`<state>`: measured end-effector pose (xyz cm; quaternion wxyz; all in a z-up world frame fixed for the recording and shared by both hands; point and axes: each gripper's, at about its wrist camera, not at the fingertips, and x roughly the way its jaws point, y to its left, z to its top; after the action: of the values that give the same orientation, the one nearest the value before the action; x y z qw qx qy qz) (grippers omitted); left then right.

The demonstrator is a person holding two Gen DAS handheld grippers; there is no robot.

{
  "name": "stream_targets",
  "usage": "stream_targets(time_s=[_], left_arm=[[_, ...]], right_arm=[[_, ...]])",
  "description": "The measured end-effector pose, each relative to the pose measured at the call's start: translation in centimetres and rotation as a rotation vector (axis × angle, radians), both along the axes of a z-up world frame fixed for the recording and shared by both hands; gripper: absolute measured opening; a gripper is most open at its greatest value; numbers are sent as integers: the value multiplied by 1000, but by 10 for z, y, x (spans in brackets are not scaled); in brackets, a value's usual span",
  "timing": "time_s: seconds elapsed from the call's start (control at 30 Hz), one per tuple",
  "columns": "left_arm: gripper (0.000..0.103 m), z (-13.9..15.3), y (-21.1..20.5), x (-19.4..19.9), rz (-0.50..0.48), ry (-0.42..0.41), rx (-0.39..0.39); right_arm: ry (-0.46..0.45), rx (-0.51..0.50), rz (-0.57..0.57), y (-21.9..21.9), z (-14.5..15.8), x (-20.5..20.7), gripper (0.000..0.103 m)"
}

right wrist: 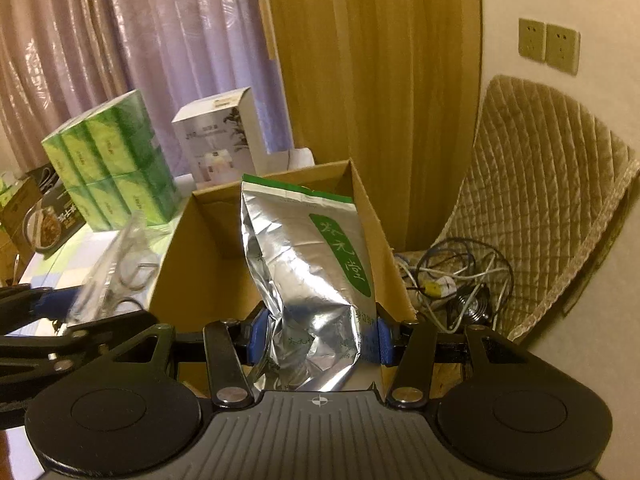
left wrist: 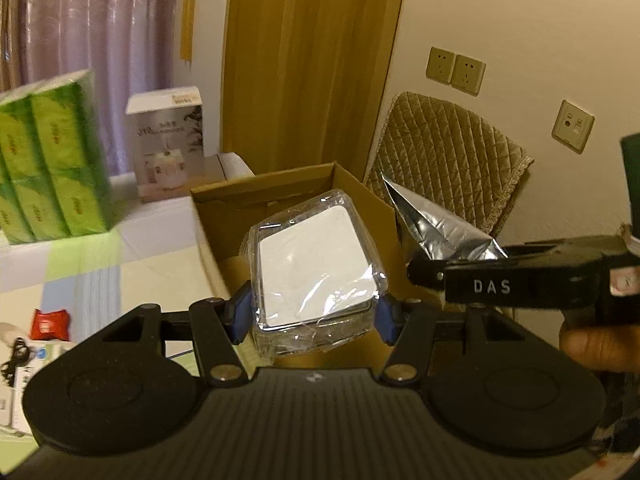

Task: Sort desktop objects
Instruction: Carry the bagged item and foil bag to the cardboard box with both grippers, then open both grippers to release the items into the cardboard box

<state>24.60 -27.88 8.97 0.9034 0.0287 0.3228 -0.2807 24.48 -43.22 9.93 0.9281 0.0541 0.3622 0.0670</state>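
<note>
My left gripper (left wrist: 314,316) is shut on a white square pack wrapped in clear film (left wrist: 316,268), held above the open cardboard box (left wrist: 280,188). In the right wrist view my right gripper (right wrist: 318,340) is shut on a crumpled silver foil bag with a green label (right wrist: 308,276), upright over the same cardboard box (right wrist: 200,248). The foil bag (left wrist: 432,224) and the right gripper's black body show at the right of the left wrist view. At the left of the right wrist view, the film-wrapped pack (right wrist: 116,264) appears blurred in the left gripper.
A stack of green tissue packs (left wrist: 48,160) and a white carton (left wrist: 168,144) stand left of the box. A red packet (left wrist: 50,324) lies near the table's left. A quilted chair back (right wrist: 548,200) and tangled cables (right wrist: 452,280) are right of the box.
</note>
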Motion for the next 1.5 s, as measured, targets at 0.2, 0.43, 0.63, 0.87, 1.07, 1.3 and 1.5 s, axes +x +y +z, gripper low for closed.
stream_targets(time_s=[0.2,0.43,0.63,0.87,1.07,1.3,1.5], left_arm=[[54,-15,-13,16,-7,26,12],[55,-30,-17,28,-11,66,25],[60,-27,-3,21,12,29,7],[60,-15,26,6,61,6,-21],[64,-10,54,-5,111,-2,-44],[68,-10,81,-18,159,-24,-26],[70,-16,106,-33,202,-8,-14]], right_arm=[[13,14,-14,-6,-7,5,49],[19,12,-10,-3,-9,8,49],[21,11,-5,-2,-12,9,49],[26,3,11,5,-14,11,49],[28,8,28,13,-15,16,49],[-24,25,10,16,-7,11,68],[-43,49,-16,9,5,-3,73]])
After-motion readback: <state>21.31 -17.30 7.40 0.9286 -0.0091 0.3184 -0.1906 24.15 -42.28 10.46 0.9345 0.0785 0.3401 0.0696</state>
